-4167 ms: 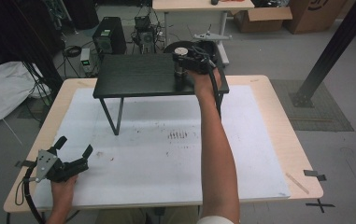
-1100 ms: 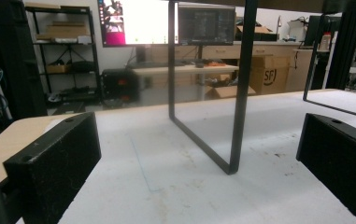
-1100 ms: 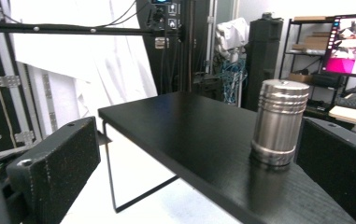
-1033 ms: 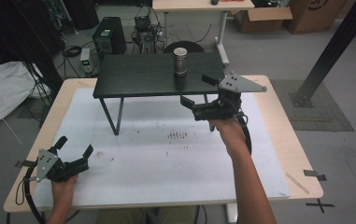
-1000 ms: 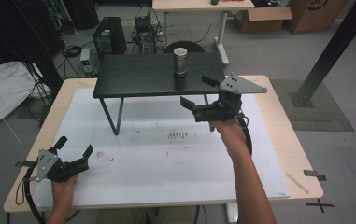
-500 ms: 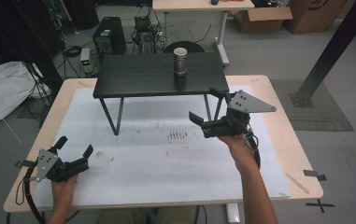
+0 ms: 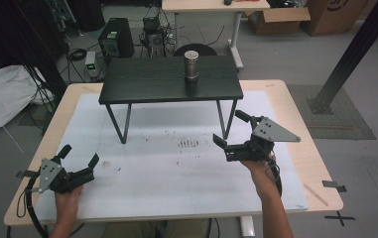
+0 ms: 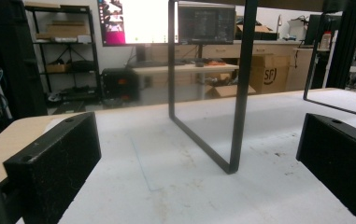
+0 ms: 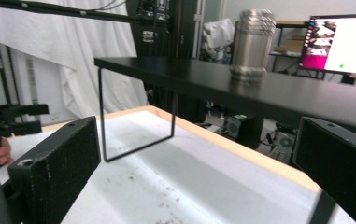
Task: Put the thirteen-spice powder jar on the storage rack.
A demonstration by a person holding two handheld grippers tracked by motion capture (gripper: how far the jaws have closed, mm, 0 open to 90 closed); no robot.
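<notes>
Your right gripper [image 7: 233, 134] has pulled back from the low black shelf-table [image 7: 147, 82] toward you, and now sits above the white mat [image 7: 176, 168] near the shelf's right leg, jaws spread wide and empty. That ribbed silver metal canister [image 7: 191, 66] stands upright on the shelf top (toward its right end). Your left gripper [image 7: 80, 155] rests at the mat's near left corner, jaws wide apart, holding nothing.
</notes>
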